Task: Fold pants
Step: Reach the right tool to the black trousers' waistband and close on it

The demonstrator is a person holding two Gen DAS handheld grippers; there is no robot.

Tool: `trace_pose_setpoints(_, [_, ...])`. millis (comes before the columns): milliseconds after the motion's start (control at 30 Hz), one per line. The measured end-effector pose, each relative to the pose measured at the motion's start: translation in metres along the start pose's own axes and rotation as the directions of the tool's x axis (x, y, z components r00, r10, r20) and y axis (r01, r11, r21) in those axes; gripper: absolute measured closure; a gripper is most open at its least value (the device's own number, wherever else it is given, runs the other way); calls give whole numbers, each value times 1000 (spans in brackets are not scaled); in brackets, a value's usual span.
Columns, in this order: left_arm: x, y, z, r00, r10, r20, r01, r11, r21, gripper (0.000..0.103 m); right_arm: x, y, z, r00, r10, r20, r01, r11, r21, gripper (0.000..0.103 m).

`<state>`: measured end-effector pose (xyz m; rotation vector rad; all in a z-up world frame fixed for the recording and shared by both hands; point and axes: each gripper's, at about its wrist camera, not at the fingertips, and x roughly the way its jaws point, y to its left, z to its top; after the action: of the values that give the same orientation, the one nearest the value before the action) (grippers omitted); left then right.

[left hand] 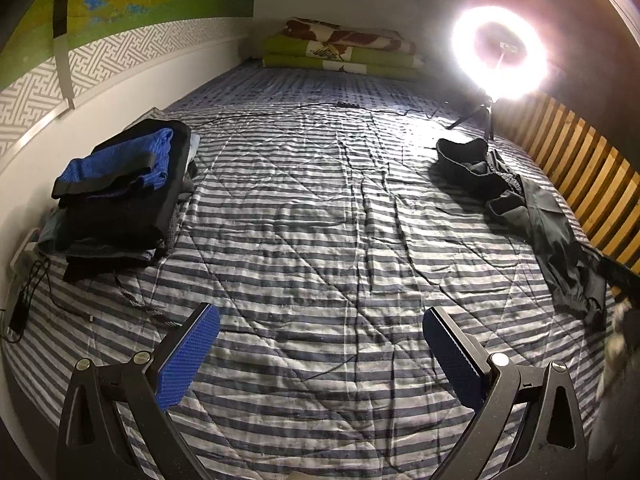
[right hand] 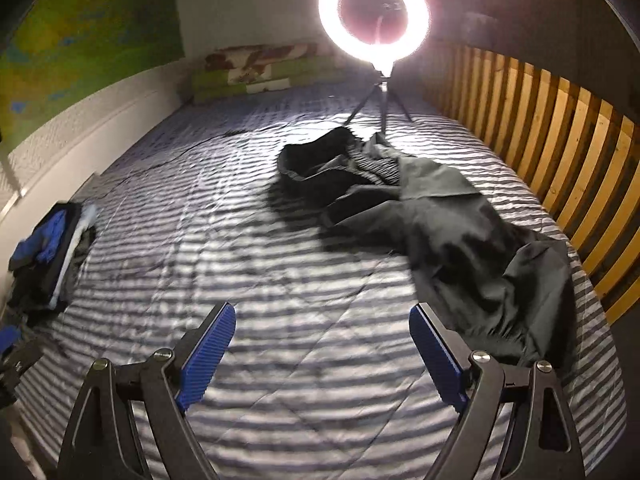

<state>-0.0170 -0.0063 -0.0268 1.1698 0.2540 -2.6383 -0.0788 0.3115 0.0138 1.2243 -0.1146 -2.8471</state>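
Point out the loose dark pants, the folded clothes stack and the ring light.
loose dark pants (right hand: pixel 460 240), right wrist view, on the crumpled leg.
folded clothes stack (left hand: pixel 120 196), left wrist view, on its top layers.
ring light (right hand: pixel 332 20), right wrist view, on the glowing ring.

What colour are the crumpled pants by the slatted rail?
Dark grey to black pants, plain, seen best from the right wrist.

A pair of dark grey, thin, slightly glossy pants (right hand: pixel 452 236) lies unfolded and crumpled on the blue-and-white striped quilt of the bed (right hand: pixel 304 280), along its right side near the wooden slatted rail. The waistband end gapes open toward the far end, the legs trailing rumpled toward the near edge.
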Motion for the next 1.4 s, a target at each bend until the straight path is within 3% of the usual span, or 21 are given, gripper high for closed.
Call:
trace_pose_setpoints(267, [-8, 3, -1, 1000, 19, 13, -19, 1000, -3, 0, 71, -45, 45, 997, -50, -53, 54, 996, 74, 17])
trace_pose_setpoints(433, [3, 16, 3, 999, 49, -5, -49, 998, -48, 0, 120, -33, 76, 994, -57, -95, 63, 996, 64, 17])
trace_pose_setpoints(600, [2, 27, 13, 1000, 20, 13, -19, 995, -101, 0, 170, -5, 111, 990, -71, -123, 77, 996, 45, 17])
trace_pose_setpoints(667, [-2, 27, 17, 1000, 16, 27, -13, 995, -102, 0, 197, 5, 119, 978, -146, -150, 146, 989, -6, 17])
trace_pose_setpoints(767, [-4, 31, 23, 999, 20, 38, -16, 994, -107, 0, 237, 7, 117, 934, -272, -230, 267, 962, -54, 17])
trace_pose_setpoints(867, [-4, 38, 28, 999, 3, 33, 1, 991, -137, 0, 259, -10, 107, 909, -283, -305, 300, 954, 9, 17])
trace_pose_setpoints(933, [-4, 42, 29, 999, -17, 31, 22, 987, -158, 0, 260, -16, 104, 917, -264, -298, 288, 957, 37, 18])
trace_pose_setpoints(1000, [-4, 44, 31, 999, -24, 30, 29, 986, -165, 0, 254, -19, 103, 922, -268, -280, 291, 956, 42, 38])
trace_pose_setpoints(1067, [-4, 43, 31, 999, -23, 30, 28, 986, -162, 0, 245, -21, 105, 925, -249, -286, 273, 961, 45, 74])
trace_pose_setpoints(1133, [-2, 42, 29, 999, -19, 26, 22, 988, -155, 0, 233, -24, 108, 932, -219, -288, 244, 968, 56, 94])
trace_pose_setpoints(1300, [0, 41, 26, 1000, -5, 20, 8, 988, -151, 0, 181, -20, 104, 969, -95, -228, 115, 991, 74, 99])
trace_pose_setpoints(1400, [-1, 46, 25, 1000, 16, 24, -12, 988, -154, 0, 139, -5, 84, 980, 57, -193, -43, 996, 74, 100])
